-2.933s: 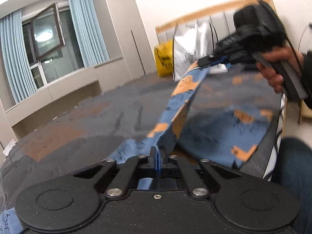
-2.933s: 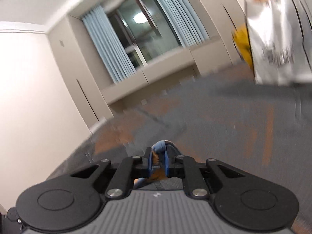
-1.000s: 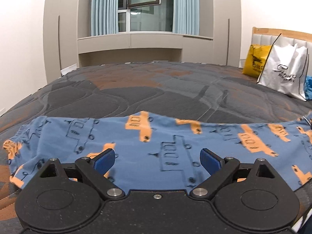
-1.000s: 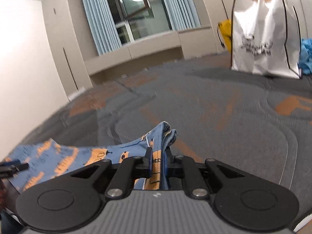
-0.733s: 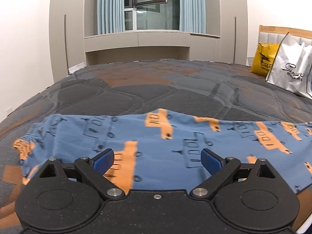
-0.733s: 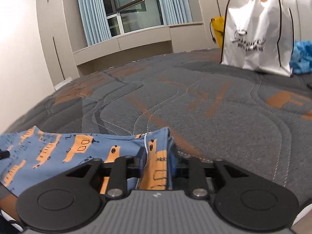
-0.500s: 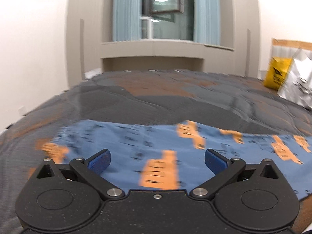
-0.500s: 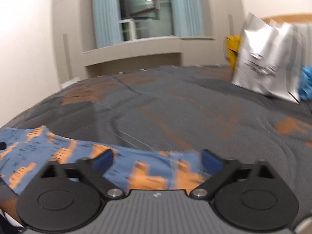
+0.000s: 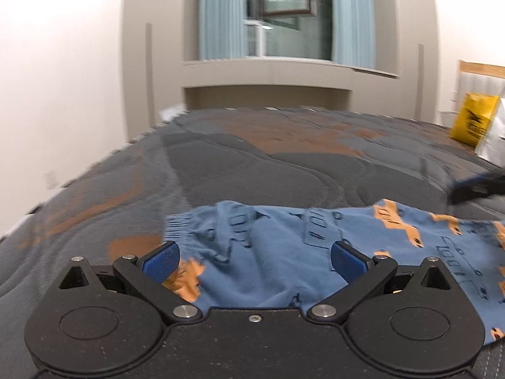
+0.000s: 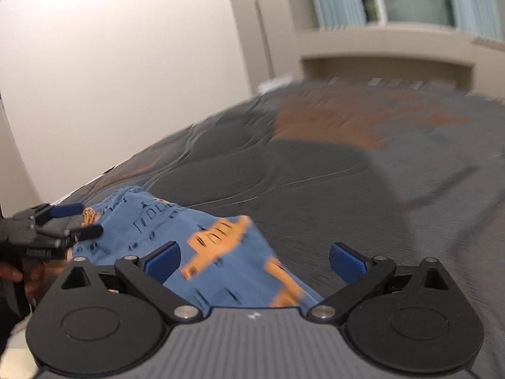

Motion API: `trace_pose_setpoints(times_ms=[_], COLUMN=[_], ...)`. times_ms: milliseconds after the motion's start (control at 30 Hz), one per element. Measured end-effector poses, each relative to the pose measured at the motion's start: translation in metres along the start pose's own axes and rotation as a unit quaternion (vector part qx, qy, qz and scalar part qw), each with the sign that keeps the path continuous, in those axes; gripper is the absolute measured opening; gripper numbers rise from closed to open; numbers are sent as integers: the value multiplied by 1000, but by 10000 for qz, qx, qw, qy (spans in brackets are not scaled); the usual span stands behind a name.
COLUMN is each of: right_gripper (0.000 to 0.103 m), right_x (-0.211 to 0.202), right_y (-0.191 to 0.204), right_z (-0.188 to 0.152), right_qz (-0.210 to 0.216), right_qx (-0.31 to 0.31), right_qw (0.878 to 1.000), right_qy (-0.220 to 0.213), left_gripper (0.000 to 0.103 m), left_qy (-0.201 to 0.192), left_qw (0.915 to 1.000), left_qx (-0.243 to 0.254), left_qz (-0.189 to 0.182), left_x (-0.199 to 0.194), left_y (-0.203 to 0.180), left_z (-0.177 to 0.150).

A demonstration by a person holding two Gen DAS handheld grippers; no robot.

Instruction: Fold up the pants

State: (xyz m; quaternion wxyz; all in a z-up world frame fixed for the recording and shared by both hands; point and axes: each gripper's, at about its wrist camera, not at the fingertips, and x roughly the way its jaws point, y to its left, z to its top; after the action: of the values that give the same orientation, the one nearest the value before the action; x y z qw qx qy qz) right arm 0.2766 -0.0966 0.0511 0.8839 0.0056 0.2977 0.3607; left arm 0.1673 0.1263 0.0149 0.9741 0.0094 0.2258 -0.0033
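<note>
Released since a second ago: right gripper point(image 10: 255, 260), then pinched on a bunched fold of the pants point(image 9: 315, 246), now with jaws spread wide after just opening and closing back a touch, nothing pressed between the blue pads point(image 10: 164, 260). Swung leftward too, the white shopping bag gone from that view and a bare wall filling its upper left. Left gripper point(image 9: 254, 260) likewise spread wide, a little wider than a second ago, grasping nothing, shifted toward the left end of the garment, so the ribbed cuff point(image 9: 176, 224) now sits just ahead of its left pad. Pants lying flat across the near edge of the grey and rust quilted bedspread point(image 9: 284, 164), blue with orange vehicle prints, stretching off to the right in the left wrist view and running beneath both sets of open fingers. In the right wrist view, left gripper point(image 10: 77, 219) seen at the far left with a hand point(image 10: 19, 276) behind it, jaws apart over the cuff end. In the left wrist view, a blurred dark tip of the right gripper point(image 9: 476, 186) at the right edge, just beyond the fabric. Yellow bag point(image 9: 472, 123) and a sliver of white bag point(image 9: 495, 142) at the headboard end, well apart from the pants. Window point(image 9: 284, 22) with pale blue curtains point(image 9: 221, 12) beyond the bed.
</note>
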Motion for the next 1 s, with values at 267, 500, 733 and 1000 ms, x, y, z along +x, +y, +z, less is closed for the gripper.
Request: trace_pose_setpoints(times_ms=[267,500,733,1000], right_gripper=[18,5,55,102], right_x=[78,77,63,4], right_y=[2,15,20,63], right_z=[16,15,11,-23], right_qz=[128,-279,-467,-506], right_qx=[-234,-728,-708,-1586], right_qw=[9974,9959,9961,9860], right_qy=[667,459,226,-84], left_gripper=[102,103,102,102], left_qy=[760,998,771,82], left_qw=[9961,9943,9948,9947], left_qx=[306,89,114,421], left_qz=[337,354,662,938], left_x=[33,39,30,8], left_y=[21,34,24,-23], left_z=[3,0,4,4])
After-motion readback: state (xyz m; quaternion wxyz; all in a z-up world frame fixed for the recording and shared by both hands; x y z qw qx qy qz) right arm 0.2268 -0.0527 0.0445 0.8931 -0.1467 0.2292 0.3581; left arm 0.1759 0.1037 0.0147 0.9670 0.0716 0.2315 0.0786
